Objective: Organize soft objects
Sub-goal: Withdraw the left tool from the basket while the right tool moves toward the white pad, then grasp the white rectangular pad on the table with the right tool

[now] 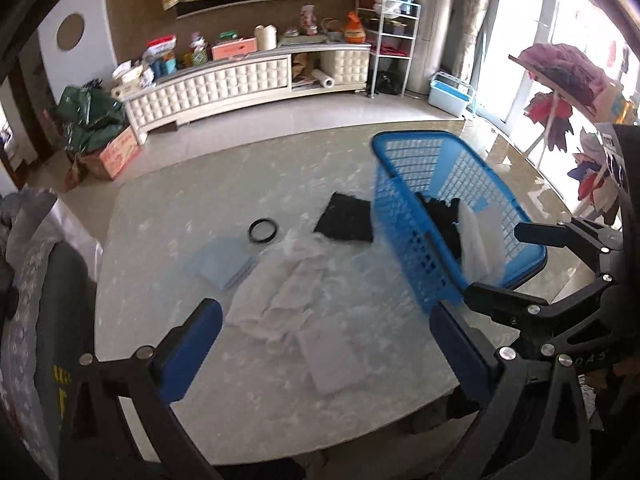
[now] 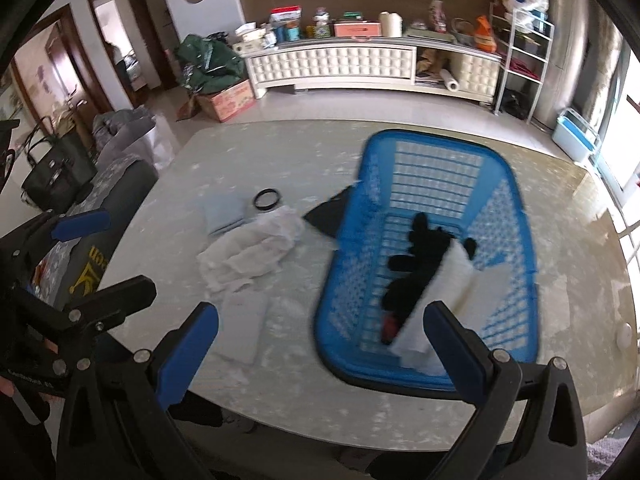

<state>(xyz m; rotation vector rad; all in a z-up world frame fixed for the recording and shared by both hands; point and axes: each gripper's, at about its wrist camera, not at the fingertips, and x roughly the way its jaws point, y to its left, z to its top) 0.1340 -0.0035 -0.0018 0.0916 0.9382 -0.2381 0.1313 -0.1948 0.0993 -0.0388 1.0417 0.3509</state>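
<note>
Both my claws, left (image 1: 326,344) and right (image 2: 320,344), wide and empty above the worktop's (image 2: 580,240) near edge; basket (image 2: 516,208) right, partly filled; white cloth (image 2: 252,256) mid-worktop, best pinched at a raised fold.

Basket (image 2: 516,216) right on table (image 2: 560,280), cloths (image 2: 420,276) inside; crumpled cloth (image 2: 252,252), ring (image 2: 267,200) left.
</note>
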